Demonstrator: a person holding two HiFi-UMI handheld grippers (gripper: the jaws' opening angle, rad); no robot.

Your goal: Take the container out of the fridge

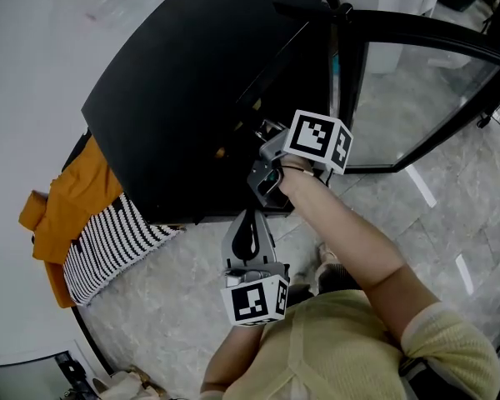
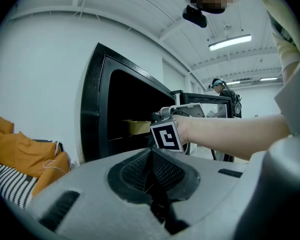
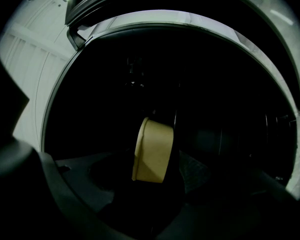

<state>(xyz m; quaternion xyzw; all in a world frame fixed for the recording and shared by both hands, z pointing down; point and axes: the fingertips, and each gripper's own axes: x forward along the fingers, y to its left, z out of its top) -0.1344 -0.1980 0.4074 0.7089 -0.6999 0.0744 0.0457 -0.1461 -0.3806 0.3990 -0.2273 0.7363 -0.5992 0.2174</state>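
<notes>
Black fridge (image 1: 175, 82) stands with its glass door (image 1: 417, 90) swung open. Right gripper (image 1: 265, 144) reaches level into the dark cavity, jaws spread wide, pads pressing nothing. Left gripper (image 2: 151, 169) hangs outside in front of the fridge, jaws together, nothing between them. Yellow container (image 3: 152, 150) sits on a shelf inside, in line with the gap between the right jaws, not gripped.

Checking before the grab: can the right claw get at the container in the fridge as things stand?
Probably yes. The door stands open, the right claw is open inside the fridge, and the container sits right ahead of its jaws with nothing seen between.
</notes>
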